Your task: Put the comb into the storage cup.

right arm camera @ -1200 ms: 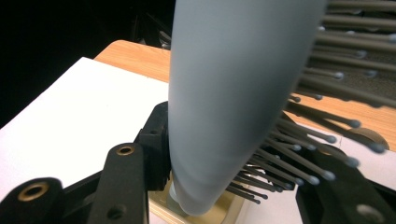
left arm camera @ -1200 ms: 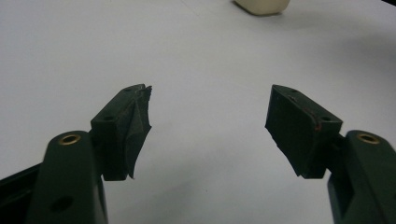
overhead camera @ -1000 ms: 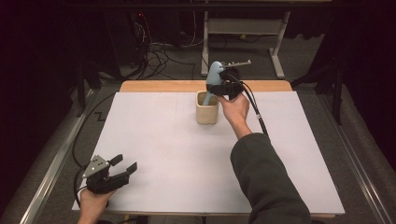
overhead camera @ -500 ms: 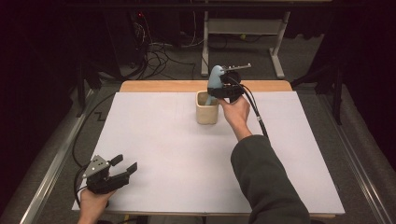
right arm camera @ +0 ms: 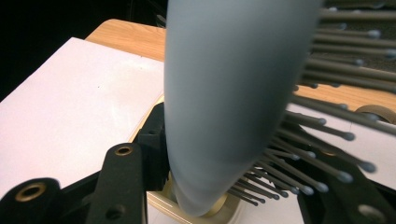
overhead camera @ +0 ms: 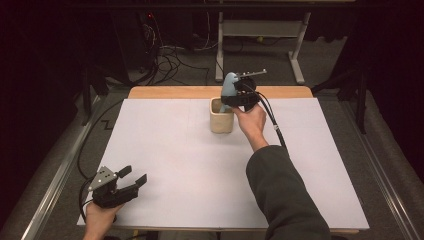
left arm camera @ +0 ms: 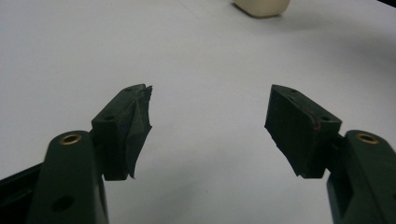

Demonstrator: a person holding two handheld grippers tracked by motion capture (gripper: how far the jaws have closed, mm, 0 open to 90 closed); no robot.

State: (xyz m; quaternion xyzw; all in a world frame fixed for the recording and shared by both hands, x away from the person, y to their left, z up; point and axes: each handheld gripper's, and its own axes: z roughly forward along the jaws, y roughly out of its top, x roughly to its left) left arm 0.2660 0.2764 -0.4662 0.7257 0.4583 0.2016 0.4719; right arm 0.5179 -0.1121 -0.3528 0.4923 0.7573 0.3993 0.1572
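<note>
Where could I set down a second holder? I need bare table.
The white table is bare between the cream cup and the left gripper, and right of the sleeve. It is crowded at the cup, where the right gripper holds the hairbrush.

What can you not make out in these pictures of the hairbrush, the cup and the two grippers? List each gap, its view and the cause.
- Cup interior: high view, hidden by the cup's wall and the hairbrush.
- Brush handle tip: right gripper view, sunk below the cup rim.
- Right gripper pads: right gripper view, the brush body covers the contact.
- Cup top: left gripper view, cut off by the upper edge.
- Left gripper: open, nothing hidden between the pads.
</note>
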